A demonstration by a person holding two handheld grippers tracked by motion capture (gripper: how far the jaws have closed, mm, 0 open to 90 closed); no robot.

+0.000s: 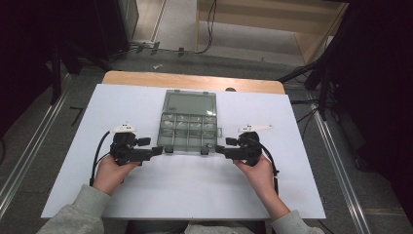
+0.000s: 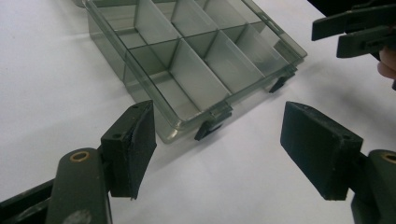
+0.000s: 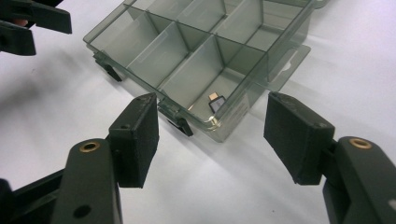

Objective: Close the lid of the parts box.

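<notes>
Approaching the clear compartment box point(image 1: 189, 127) from both sides: left tongs point(image 1: 157, 150) just beside its near-left corner, right tongs point(image 1: 217, 148) just beside its near-right corner, both spread, pinching nothing. The box sits open mid-counter point(image 1: 146, 195), lid flat behind it. Judged step: working the front latches point(image 2: 212, 125). To do it well, keep the tongs low and level with the front wall, and steady the box so it doesn't skid. The right gripper view shows a small dark part point(image 3: 216, 101) in the near corner compartment; the high view gives just a speck there.
</notes>
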